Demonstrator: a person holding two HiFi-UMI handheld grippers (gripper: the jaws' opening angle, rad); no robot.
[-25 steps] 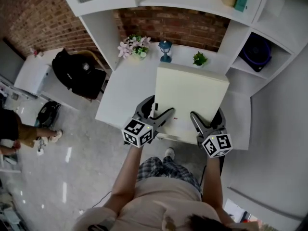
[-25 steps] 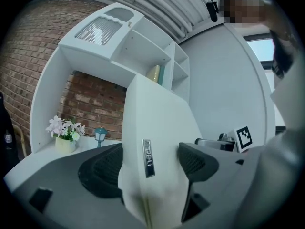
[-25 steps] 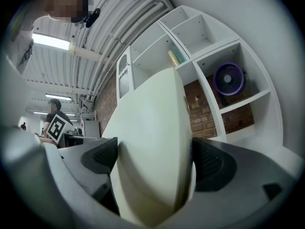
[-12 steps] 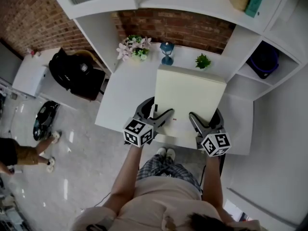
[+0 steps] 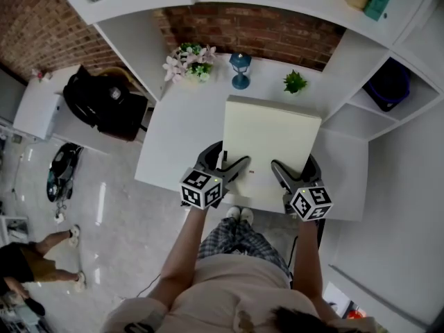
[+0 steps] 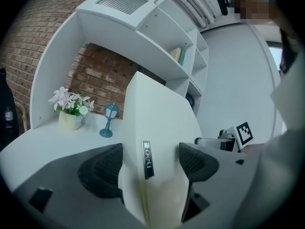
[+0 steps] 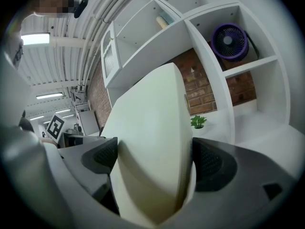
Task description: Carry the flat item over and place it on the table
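Pinching flat item (image 5: 270, 137) near edge between left gripper (image 5: 228, 161) and right gripper (image 5: 295, 168) jaws, steadying it above tabletop (image 5: 180, 134) front edge.

Head camera looks down, left tongs (image 6: 150, 163) and right tongs (image 7: 157, 161) cameras sit close, facing brick wall (image 5: 257, 37), all share flat item (image 5: 270, 137)

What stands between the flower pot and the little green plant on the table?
A small blue lantern, apart from both the flower pot and the green plant; the head view shows it.
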